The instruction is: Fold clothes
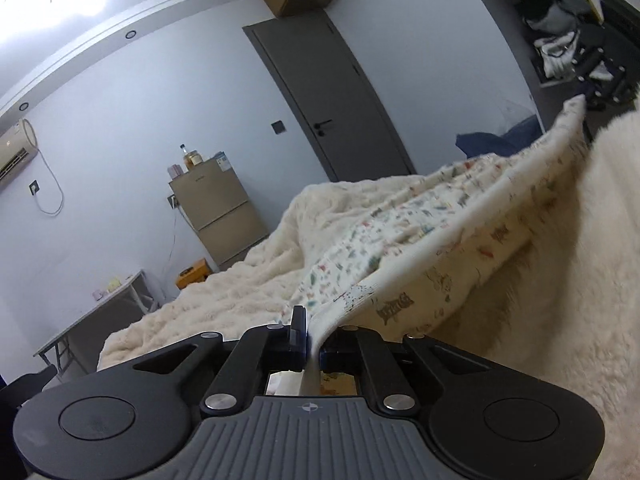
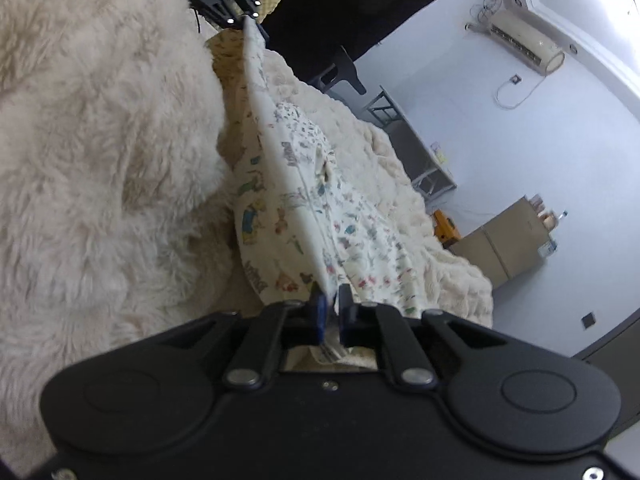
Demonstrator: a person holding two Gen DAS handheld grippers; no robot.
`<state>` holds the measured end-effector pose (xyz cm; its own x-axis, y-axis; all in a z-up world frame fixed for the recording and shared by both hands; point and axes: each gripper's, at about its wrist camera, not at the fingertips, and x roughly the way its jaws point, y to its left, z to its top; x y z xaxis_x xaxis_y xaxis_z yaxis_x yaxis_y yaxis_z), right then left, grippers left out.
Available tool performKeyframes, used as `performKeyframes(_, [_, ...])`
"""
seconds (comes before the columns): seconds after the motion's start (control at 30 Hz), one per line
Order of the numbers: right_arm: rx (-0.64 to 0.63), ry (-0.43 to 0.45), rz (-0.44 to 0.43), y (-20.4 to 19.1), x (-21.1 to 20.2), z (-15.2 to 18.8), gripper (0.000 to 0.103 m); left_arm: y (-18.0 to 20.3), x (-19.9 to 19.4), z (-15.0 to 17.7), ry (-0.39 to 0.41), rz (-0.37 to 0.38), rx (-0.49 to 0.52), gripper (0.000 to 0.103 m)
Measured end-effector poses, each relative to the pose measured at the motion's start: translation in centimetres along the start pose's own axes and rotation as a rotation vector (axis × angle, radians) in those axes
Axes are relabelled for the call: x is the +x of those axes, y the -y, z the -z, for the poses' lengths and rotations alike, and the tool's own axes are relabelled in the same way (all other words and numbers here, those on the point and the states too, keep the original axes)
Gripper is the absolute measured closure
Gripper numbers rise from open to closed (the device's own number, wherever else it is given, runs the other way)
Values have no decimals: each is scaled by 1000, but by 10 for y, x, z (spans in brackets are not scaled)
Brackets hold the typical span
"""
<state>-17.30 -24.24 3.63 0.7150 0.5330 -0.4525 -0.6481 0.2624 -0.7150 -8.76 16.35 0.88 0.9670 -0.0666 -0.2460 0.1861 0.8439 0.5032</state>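
garment [image 1: 400, 240]: cream, small colourful animal print, stretched taut over fluffy bed blanket [image 1: 224, 300] | writing: unreadable | left tongs [image 1: 310, 340], right tongs [image 2: 331, 308]: each clamped on garment edge

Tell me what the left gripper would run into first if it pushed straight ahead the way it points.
Most likely the printed cloth itself: the left gripper is shut on its edge, and the fabric stretches straight ahead of it. Beyond that lies the cream fluffy blanket, though depth is hard to judge here.
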Motion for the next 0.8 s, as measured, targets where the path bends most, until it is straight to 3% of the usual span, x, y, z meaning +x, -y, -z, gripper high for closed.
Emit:
performKeyframes(0.13, [64,21,-16,15,11,2,98,-18,31,-17,-19,1,25,97])
performKeyframes(0.33, [316,76,-18,80,29,11,98,-55,93,-56,-48,21,20,97])
performKeyframes(0.4, [435,65,-38,112,49,23,98,-75,134,-78,-84,61,-6,97])
performKeyframes(0.53, [596,35,-84,154,92,47,98,-98,213,-108,-192,97,43,97])
performKeyframes(0.73, [795,-24,-134,188,153,88,98,-114,293,-120,-311,117,-55,96])
performKeyframes(0.8, [837,-44,-135,191,159,95,98,-110,302,-122,-320,117,-63,97])
